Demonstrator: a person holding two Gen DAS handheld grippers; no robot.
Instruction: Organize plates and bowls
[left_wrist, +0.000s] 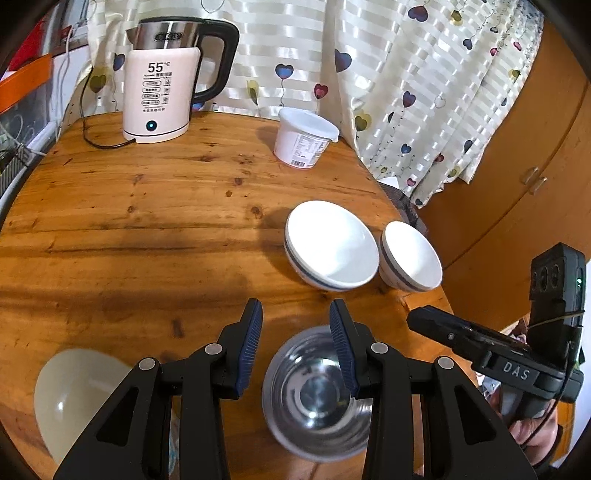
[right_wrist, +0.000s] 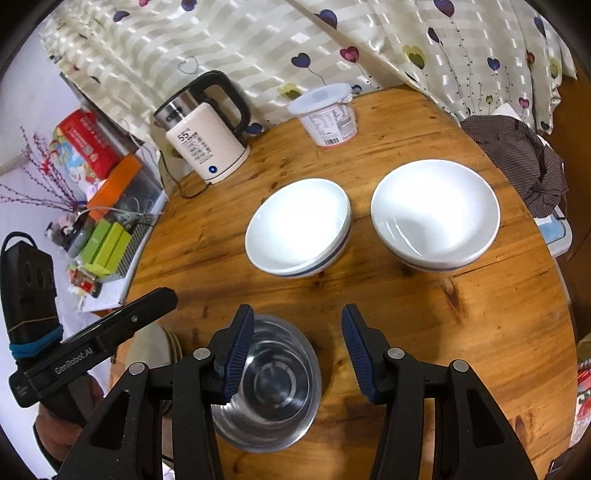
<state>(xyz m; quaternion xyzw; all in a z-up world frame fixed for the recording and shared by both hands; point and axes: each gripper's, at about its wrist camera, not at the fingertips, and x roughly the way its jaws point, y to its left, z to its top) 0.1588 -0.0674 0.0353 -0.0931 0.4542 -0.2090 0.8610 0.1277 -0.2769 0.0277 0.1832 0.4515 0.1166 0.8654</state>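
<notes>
Bowls sat in a loose cluster on the round wooden table (right_wrist: 461, 332). Two white ceramic bowls with a blue band stood side by side at mid-frame in the right wrist view, the left white bowl (right_wrist: 298, 226) just beside the right white bowl (right_wrist: 436, 216), apart from each other and both upright and empty. Nearer the cameras, a stainless steel bowl (right_wrist: 273, 384) stood upright on the wood at lower centre; in the left wrist view the same steel bowl (left_wrist: 317, 395) lay below the two white ones. At the lower left of the left wrist view a cream plate (left_wrist: 74, 398) showed, partly hidden behind the gripper's frame.

The left gripper (left_wrist: 295, 343) hung above the steel bowl with its jaws parted and nothing between them; its right pad overlapped the bowl's rim in the picture, but whether it touched could not be told. The right gripper (right_wrist: 297, 349) was likewise released, its jaws spread and empty, the left pad crossing the steel bowl's edge in the frame, contact unclear.

At the back of the table stood a white electric kettle (left_wrist: 159, 85) showing "55" at upper left, and a white lidded tub (left_wrist: 304, 138) near the heart-patterned curtain (left_wrist: 424, 74). A checked cloth (right_wrist: 517, 158) lay at the table's right edge.
</notes>
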